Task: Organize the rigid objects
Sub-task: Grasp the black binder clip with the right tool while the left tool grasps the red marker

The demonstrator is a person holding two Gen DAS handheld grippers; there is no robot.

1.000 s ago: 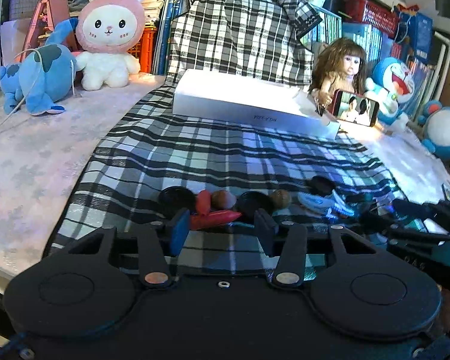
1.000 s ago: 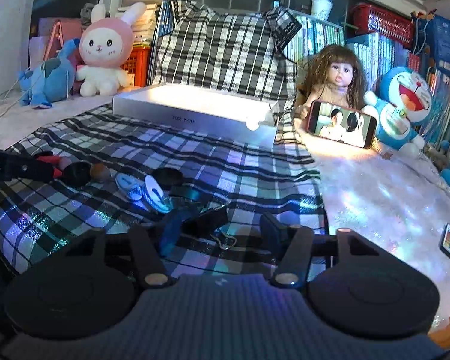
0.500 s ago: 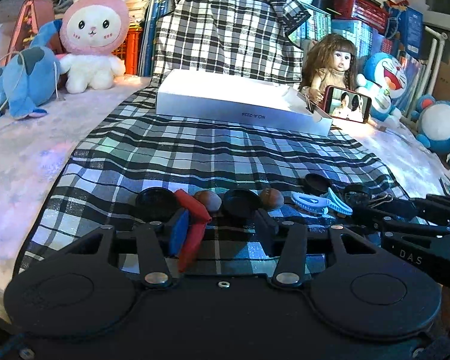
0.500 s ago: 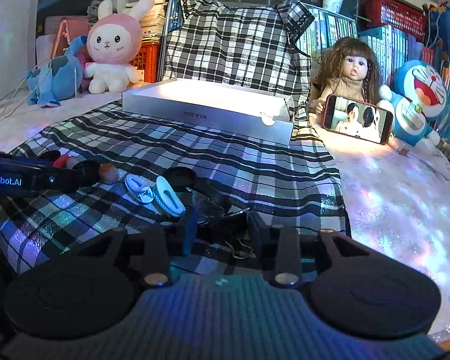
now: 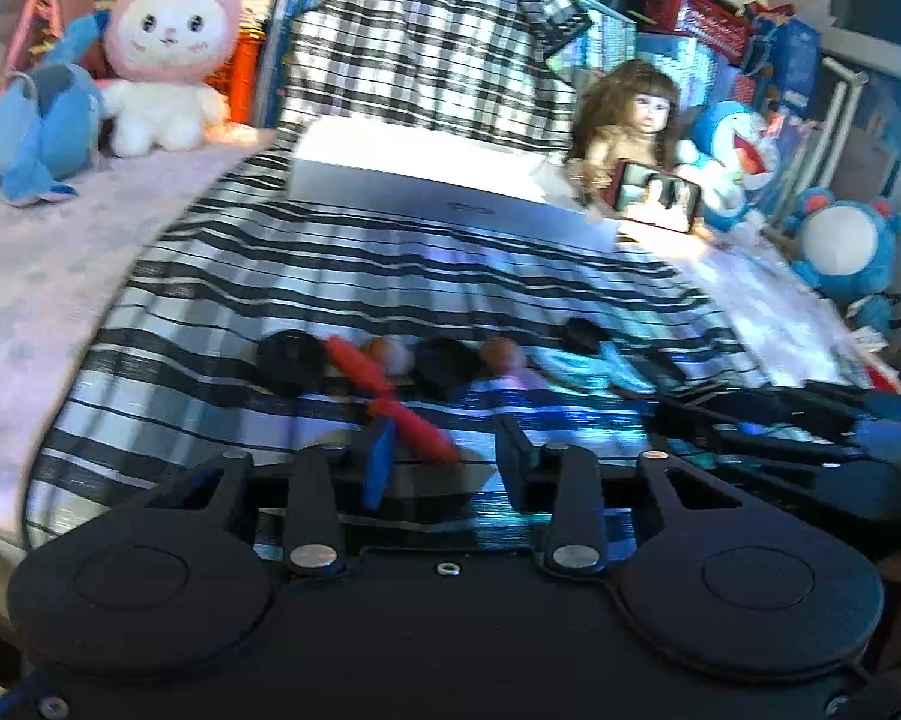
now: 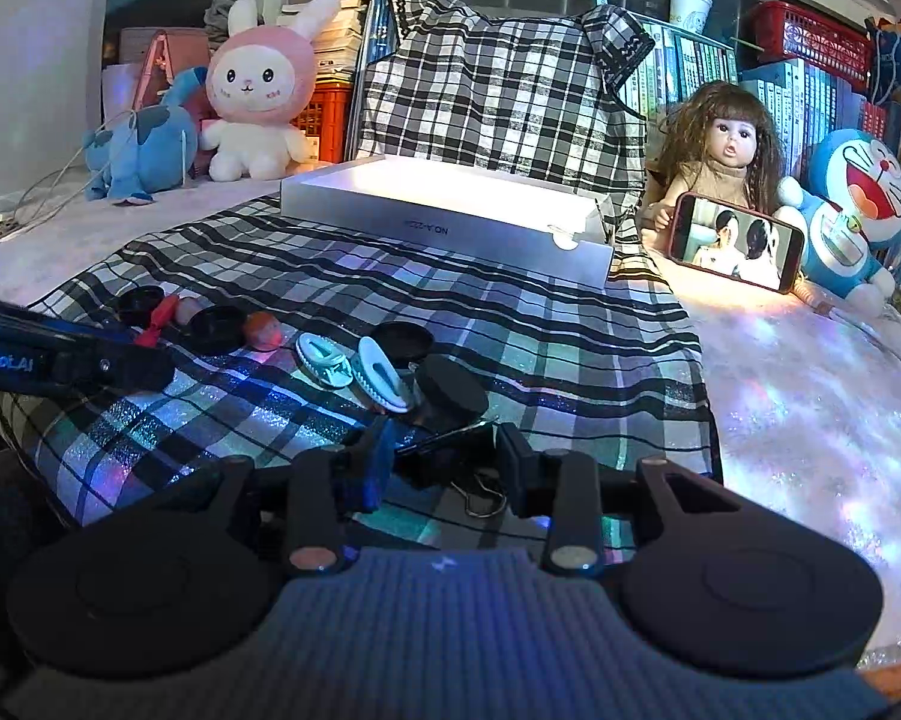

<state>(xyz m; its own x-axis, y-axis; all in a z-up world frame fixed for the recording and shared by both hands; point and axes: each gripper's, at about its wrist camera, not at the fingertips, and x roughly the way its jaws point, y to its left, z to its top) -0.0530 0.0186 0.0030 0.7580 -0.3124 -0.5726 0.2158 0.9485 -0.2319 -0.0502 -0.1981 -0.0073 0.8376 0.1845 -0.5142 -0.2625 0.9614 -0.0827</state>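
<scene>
Small rigid objects lie in a row on the plaid cloth (image 6: 510, 324): black lids (image 6: 216, 327), a red clip (image 5: 390, 396), brown balls (image 6: 262, 329), two white hair clips (image 6: 354, 366) and a black binder clip (image 6: 450, 456). My left gripper (image 5: 444, 450) is open, and the red clip lies between its fingers, touching the left blue pad. My right gripper (image 6: 444, 456) is open around the black binder clip. The left gripper also shows in the right wrist view (image 6: 90, 360). A white open box (image 6: 444, 210) stands at the far end of the cloth.
A doll (image 6: 720, 150) holding a phone (image 6: 735, 240) sits right of the box. A pink rabbit plush (image 6: 258, 90) and a blue plush (image 6: 138, 144) stand at back left, a Doraemon plush (image 6: 852, 198) at right. Books line the back.
My left gripper has shifted and the red clip has swung round between its fingers. My right gripper has moved forward until the binder clip sits between its fingers.
</scene>
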